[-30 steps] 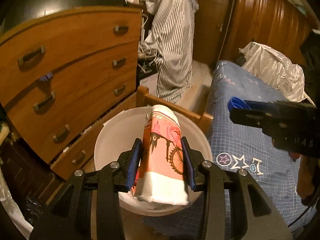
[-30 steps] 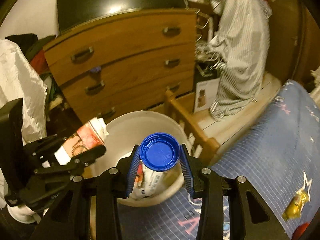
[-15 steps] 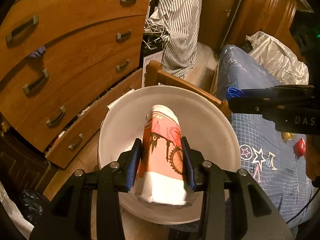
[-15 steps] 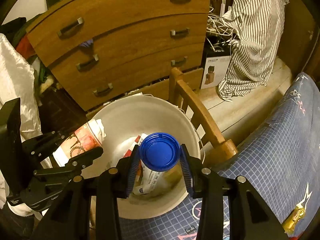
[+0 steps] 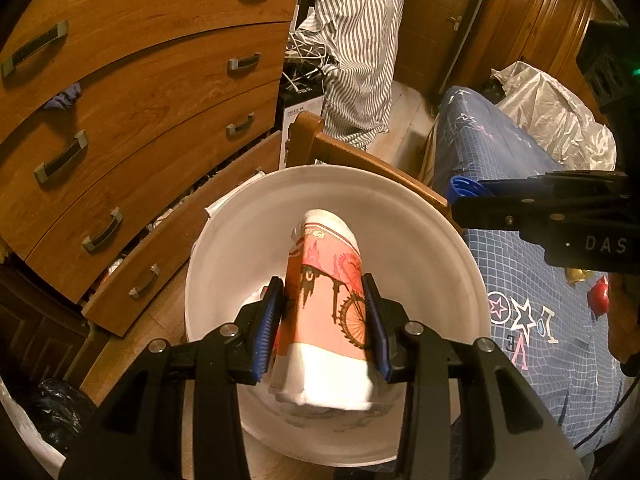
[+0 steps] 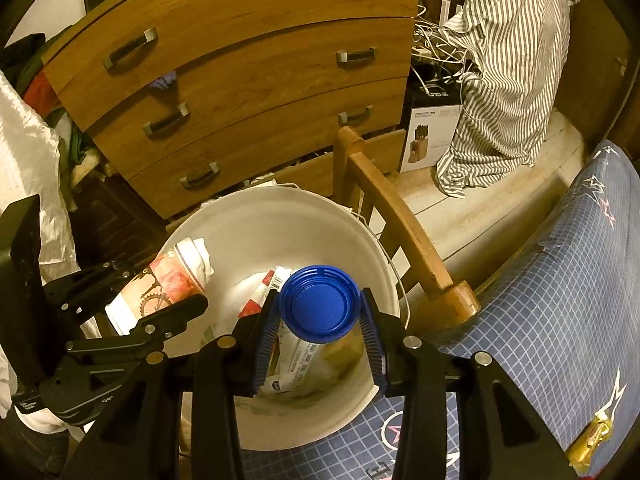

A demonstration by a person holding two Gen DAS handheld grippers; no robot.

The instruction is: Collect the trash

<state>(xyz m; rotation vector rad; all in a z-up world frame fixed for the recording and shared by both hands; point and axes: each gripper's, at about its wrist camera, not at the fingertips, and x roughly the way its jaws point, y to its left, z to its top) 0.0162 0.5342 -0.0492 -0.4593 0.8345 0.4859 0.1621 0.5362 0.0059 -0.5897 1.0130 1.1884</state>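
Holding both pieces of trash over the white bucket [image 6: 372, 236], ready to drop.

My left gripper [image 5: 325, 320] is clamped on a paper cup [image 5: 326, 312] and my right gripper [image 6: 319, 322] on a blue-capped bottle [image 6: 318, 304], jaws narrowed to each one's width. I keep both tilted down above the open bucket beside the bed [image 6: 560, 300], so whatever I release should land inside with the wrappers already there.

Wooden dresser [image 5: 140, 92], pale floorboards [image 6: 492, 204], chair back [image 6: 396, 220], blue checked bedspread [image 5: 532, 240]

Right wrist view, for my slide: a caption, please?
Right gripper holds blue-capped bottle over white bucket.
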